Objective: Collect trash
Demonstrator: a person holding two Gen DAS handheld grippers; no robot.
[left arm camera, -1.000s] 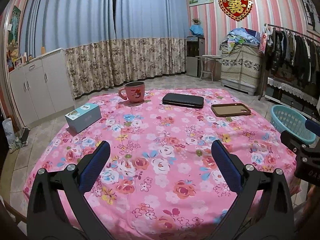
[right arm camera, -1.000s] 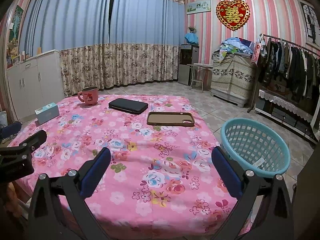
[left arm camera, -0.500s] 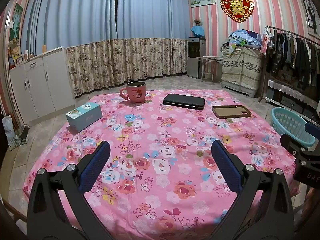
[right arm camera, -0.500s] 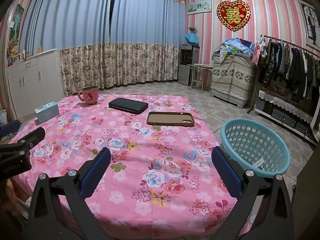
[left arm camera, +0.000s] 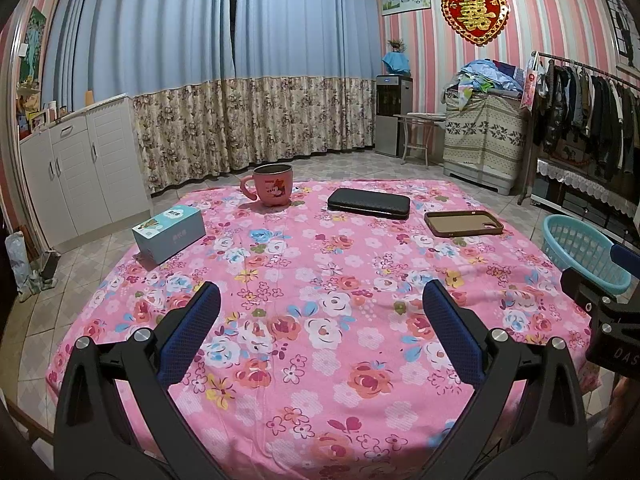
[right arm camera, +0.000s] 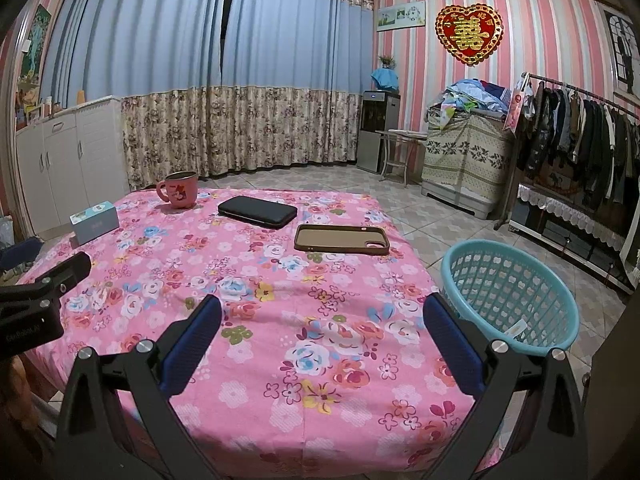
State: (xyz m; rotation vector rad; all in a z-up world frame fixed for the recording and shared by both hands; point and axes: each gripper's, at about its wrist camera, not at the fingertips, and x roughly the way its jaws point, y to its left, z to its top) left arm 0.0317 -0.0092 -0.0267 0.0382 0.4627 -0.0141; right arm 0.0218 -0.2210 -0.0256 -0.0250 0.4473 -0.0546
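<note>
Both our left gripper (left arm camera: pixel 320 320) and right gripper (right arm camera: pixel 320 320) hover spread, empty; no trash visible on the table (right arm camera: pixel 280 320); basket (right arm camera: pixel 508 300) at three o'clock holds one scrap.

A: Table (left arm camera: pixel 320 360) has matt floral cloth over it; basket (right arm camera: pixel 508 300) is perforated turquoise plastic, slight gloss.
B: Mug (left arm camera: pixel 272 186) glossy pink. Wallet (left arm camera: pixel 368 202) black, textured. Phone case (right arm camera: pixel 342 239) matt brown. Gripper pads (left arm camera: pixel 188 332) blue, rough-knurled.
</note>
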